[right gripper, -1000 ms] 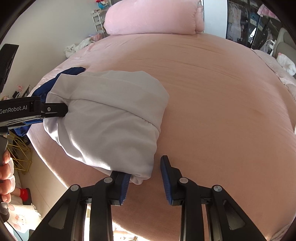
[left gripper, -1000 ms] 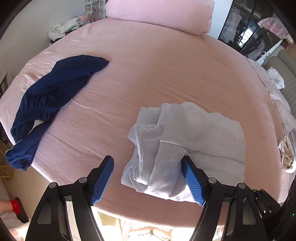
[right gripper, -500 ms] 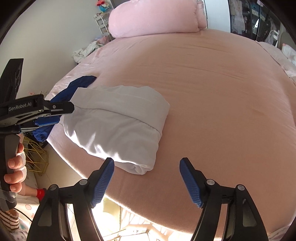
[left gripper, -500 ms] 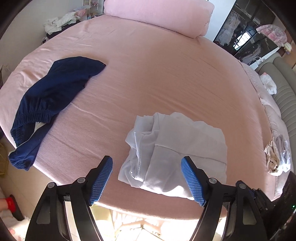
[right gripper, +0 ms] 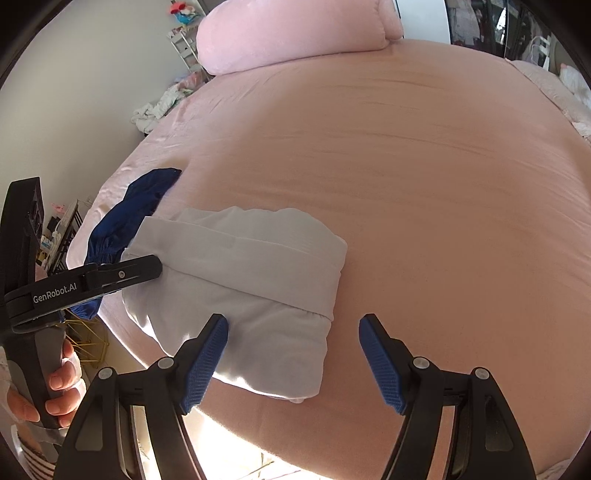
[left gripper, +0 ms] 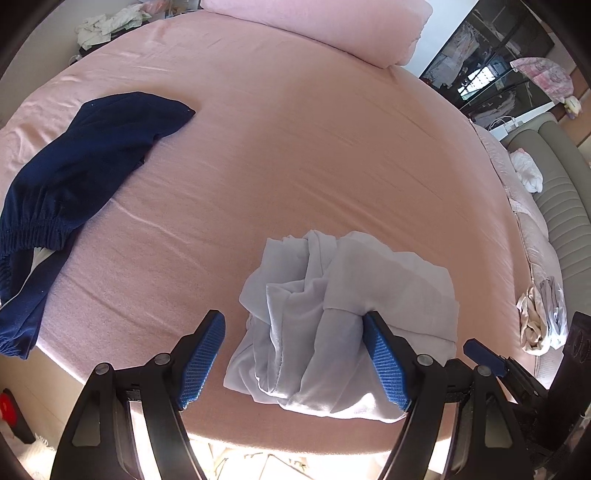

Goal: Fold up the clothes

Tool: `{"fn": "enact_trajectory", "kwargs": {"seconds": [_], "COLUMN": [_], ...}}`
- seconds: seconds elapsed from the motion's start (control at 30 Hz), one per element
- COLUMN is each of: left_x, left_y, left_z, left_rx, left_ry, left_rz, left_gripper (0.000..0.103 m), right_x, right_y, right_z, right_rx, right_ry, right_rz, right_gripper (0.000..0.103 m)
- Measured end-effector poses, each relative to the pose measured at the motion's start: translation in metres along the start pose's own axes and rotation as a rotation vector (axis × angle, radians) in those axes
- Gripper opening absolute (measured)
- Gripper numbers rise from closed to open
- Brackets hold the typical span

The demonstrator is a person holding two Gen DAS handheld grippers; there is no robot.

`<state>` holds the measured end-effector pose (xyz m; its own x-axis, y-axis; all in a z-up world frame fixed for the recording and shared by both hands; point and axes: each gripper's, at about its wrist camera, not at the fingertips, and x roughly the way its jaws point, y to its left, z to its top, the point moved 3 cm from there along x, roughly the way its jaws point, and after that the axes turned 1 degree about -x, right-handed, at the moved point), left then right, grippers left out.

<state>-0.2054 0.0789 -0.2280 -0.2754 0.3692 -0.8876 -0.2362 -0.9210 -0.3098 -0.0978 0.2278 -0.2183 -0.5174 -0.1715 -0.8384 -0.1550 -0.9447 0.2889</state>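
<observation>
A folded white garment [left gripper: 369, 295] lies near the front edge of the pink bed [left gripper: 295, 129], its loose crumpled layers facing the left wrist view. My left gripper [left gripper: 293, 356] is open around its near end. Its right finger [left gripper: 384, 360] rests against a fold; the left finger is clear of the cloth. In the right wrist view the white garment [right gripper: 240, 288] shows a smooth folded top. My right gripper [right gripper: 291, 360] hangs open over its near corner and holds nothing. A navy garment [left gripper: 74, 177] lies unfolded at the left.
A pink bolster [left gripper: 332, 26] lies across the head of the bed. A small heap of pale clothes [left gripper: 543, 317] sits at the bed's right edge, beside a grey sofa [left gripper: 561, 206]. A hand [right gripper: 55, 380] holds the left gripper's handle. The bed's front edge runs just below both grippers.
My right gripper opened wide, let go of the white garment's corner and drew back upward. The left gripper stayed open and shifted over the garment's near end.
</observation>
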Motion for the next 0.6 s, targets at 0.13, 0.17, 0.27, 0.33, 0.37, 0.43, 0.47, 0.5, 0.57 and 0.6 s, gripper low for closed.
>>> {"fn": "enact_trajectory", "kwargs": {"seconds": [0.13,0.17,0.27,0.33,0.37,0.43,0.47,0.5,0.57,0.6], "left_x": [0.008,0.008,0.010,0.016,0.019,0.024,0.027,0.031,0.036,0.038], "left_y": [0.005,0.006,0.010,0.018,0.022,0.031,0.035,0.039,0.046,0.048], "left_z": [0.004,0.005,0.004,0.005,0.005,0.003,0.002,0.000,-0.002,-0.003], "left_rx": [-0.005,-0.005,-0.012,-0.041,-0.058,-0.100,-0.118,-0.130,-0.155,-0.166], "left_ry": [0.009,0.008,0.010,0.029,0.039,0.059,0.068,0.071,0.068,0.065], "left_rz": [-0.020,-0.031,-0.057,-0.095,-0.117,-0.172,-0.193,-0.200,-0.237,-0.255], "left_gripper": [0.076,0.076,0.076,0.077,0.077,0.078,0.082,0.086,0.093,0.093], "right_x": [0.013,0.015,0.020,0.027,0.032,0.040,0.044,0.047,0.051,0.052], "right_y": [-0.001,-0.002,-0.008,-0.018,-0.023,-0.032,-0.036,-0.039,-0.043,-0.044], "right_z": [0.008,0.010,0.016,0.016,0.016,0.014,0.012,0.009,0.003,0.001], "right_rx": [0.032,0.044,0.097,0.169,0.208,0.287,0.325,0.356,0.392,0.402], "right_ry": [0.014,0.013,-0.002,0.024,0.042,0.067,0.077,0.086,0.084,0.077], "right_rz": [0.025,0.033,0.101,0.162,0.194,0.263,0.298,0.325,0.357,0.368], "right_gripper": [0.074,0.074,0.074,0.074,0.074,0.074,0.075,0.078,0.082,0.083]}}
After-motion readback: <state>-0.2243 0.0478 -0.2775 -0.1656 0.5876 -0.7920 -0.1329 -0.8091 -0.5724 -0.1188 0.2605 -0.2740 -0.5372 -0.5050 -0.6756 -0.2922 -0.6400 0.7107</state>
